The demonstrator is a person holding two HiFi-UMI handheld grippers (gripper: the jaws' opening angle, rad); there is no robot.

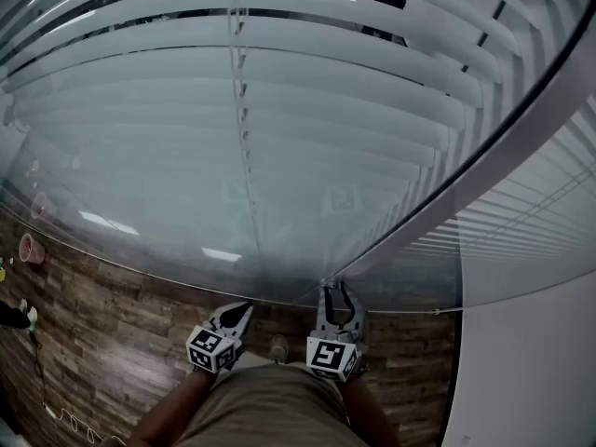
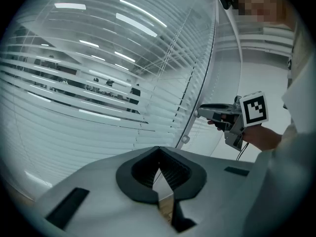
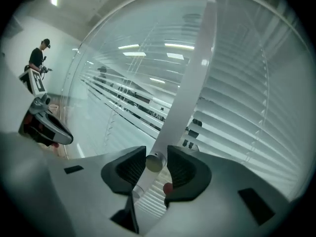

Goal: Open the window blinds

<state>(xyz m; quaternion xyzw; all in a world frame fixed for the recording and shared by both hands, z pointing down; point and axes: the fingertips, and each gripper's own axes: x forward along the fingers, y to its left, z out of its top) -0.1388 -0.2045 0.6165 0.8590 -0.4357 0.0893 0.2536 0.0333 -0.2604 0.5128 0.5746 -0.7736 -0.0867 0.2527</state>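
Wood-grain floor (image 1: 112,315) fills the left of the head view, and above it we face a glass wall with the window blinds (image 1: 279,110) hanging behind the pane. On this left-hand pane the upper slats are tilted enough to show dark strips of the room beyond. The lower slats read as one pale, closed sheet.

Moving right, our left gripper (image 1: 240,310) hangs low in front of the glass. Its jaws are drawn together with nothing between them, and it touches neither the pane nor the frame. We judge it idle for this step.

Next to it, our right gripper (image 1: 335,291) is up against the grey frame post (image 1: 484,166) that divides the two panes. Its own view shows a small round metal knob (image 3: 154,163) on that post, sitting right between the pads. The knob lies against one pad, with a thin gap showing at the other. We read the jaws as set closely round the knob rather than clamped on it.

Right of the post, a second blind (image 1: 531,203) has its slats lying nearly flat to the glass, and a white wall (image 1: 531,371) ends the view.

As for progress, we judge the task begun but far from done. The knob has been reached and some slats on the left pane let the room show through. What remains is to close on the knob and turn it until the slats stand edge-on. We cannot tell which pane this knob drives.
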